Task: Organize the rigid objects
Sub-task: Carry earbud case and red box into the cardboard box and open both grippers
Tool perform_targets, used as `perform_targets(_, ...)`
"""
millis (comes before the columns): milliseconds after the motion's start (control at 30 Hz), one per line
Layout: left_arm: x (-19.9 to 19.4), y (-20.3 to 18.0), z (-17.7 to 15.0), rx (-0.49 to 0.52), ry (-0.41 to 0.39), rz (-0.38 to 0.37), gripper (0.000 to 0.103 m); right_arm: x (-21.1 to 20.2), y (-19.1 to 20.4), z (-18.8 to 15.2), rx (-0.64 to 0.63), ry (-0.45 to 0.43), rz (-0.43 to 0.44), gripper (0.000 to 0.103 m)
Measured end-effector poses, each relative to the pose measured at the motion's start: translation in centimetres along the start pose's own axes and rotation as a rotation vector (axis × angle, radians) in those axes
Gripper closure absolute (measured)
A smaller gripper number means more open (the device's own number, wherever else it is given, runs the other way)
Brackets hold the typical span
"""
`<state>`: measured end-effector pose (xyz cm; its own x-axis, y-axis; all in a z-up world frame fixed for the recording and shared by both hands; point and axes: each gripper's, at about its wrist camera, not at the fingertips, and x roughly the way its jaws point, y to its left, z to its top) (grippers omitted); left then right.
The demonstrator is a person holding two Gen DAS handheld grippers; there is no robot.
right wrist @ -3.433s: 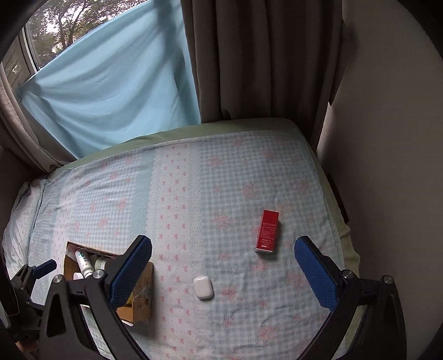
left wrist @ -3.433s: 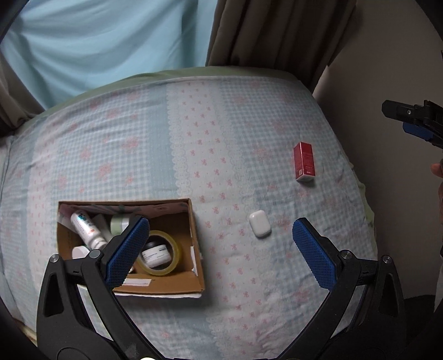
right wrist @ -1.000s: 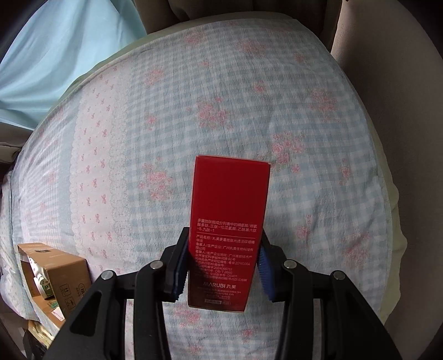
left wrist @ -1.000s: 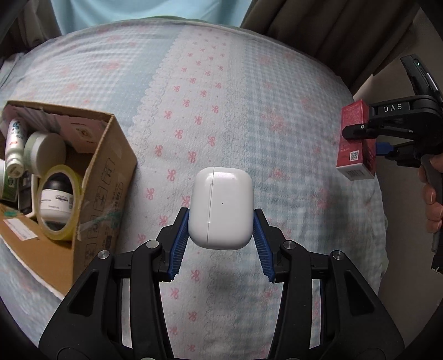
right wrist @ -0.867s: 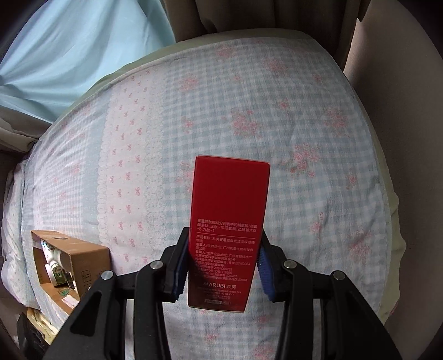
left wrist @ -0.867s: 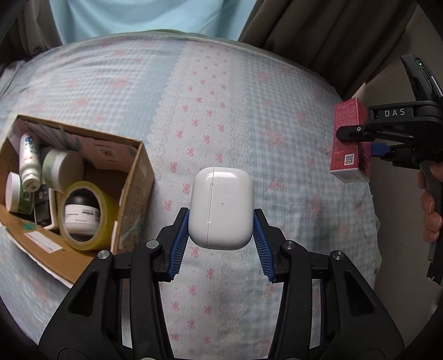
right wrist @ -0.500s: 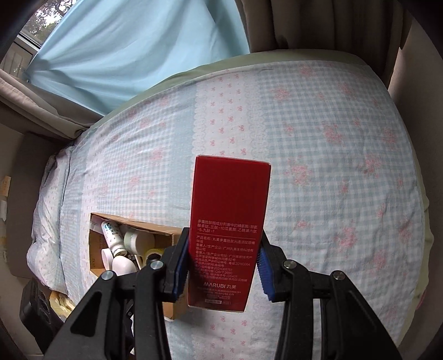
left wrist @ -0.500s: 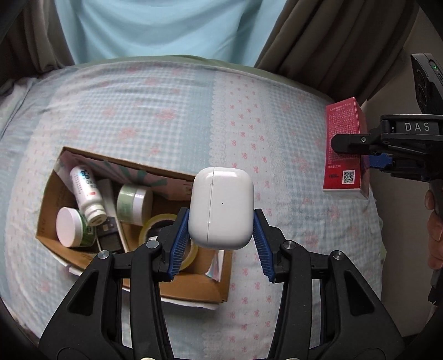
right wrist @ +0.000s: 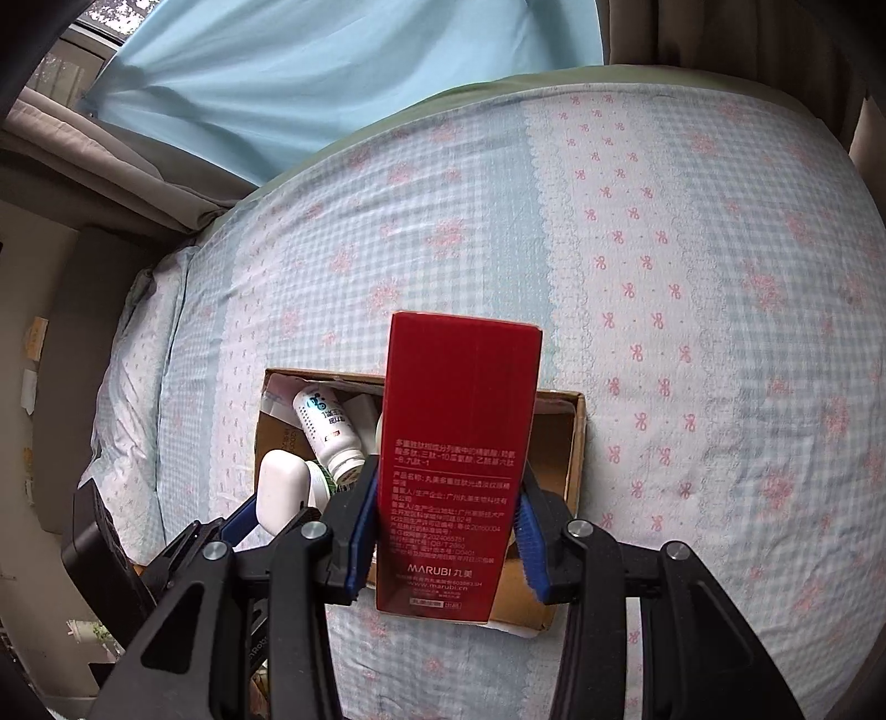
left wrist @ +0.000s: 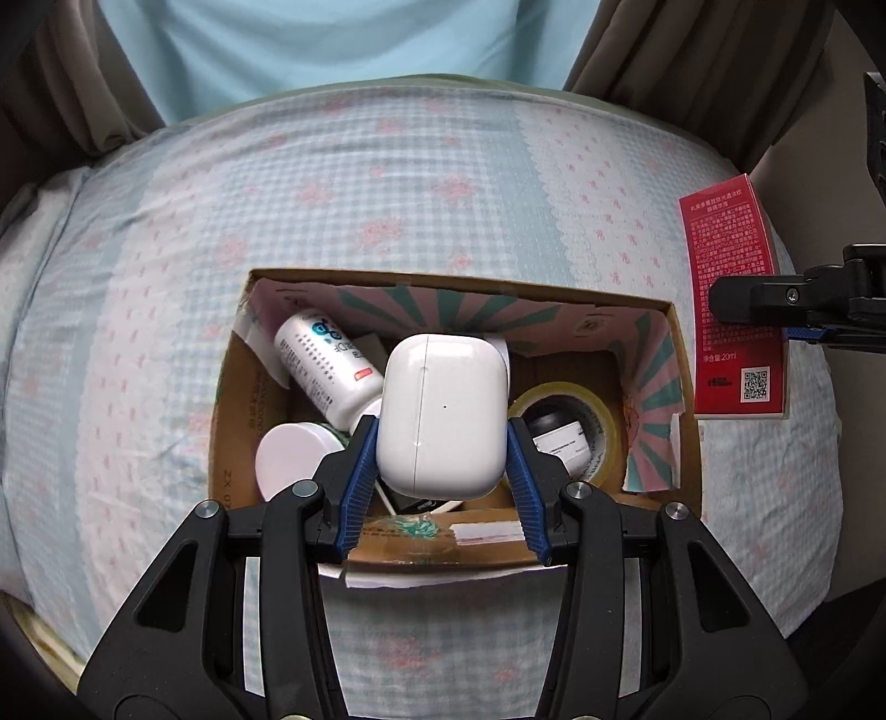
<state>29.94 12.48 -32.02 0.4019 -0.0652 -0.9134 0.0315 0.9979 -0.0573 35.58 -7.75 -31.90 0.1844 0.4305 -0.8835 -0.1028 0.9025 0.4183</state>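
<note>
Two grippers, each clamped on one item, above an open cardboard box on a bed.

Left gripper (left wrist: 443, 471): blue pads pressed on both sides of a white earbud case (left wrist: 443, 412), held over the middle of the cardboard box (left wrist: 684, 399). Right gripper (right wrist: 448, 531): closed on the lower part of a red carton (right wrist: 459, 443), upright, held above the box's right end. Box contents, beneath: white printed bottle (left wrist: 326, 363) lying tilted at left; white round lid (left wrist: 288, 457) near the front left; roll of yellowish tape (left wrist: 603, 426) ringing a dark jar (left wrist: 556, 435) at right. Beyond: blue-checked floral bedspread (left wrist: 387, 194), then pale blue curtain (left wrist: 332, 44) between brown drapes.
</note>
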Motion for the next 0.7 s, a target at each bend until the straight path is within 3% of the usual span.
perform_targets(233,3.5,0.8,-0.8,0.082,0.058,-0.016,0.061,4.5,0.6,-2.3,0.031,0.079,-0.022,0.063)
perform_targets(500,6.5,0.6,-1.4,0.167,0.092,-0.01,0.062,8.3,-0.1,-2.5,0.107,0.121,0.019,0.063)
perform_targets(700,7.3,-0.5,-1.4,0.238,0.09,0.001,0.062,9.8,-0.7,-1.6,0.043,0.139,-0.149,0.063)
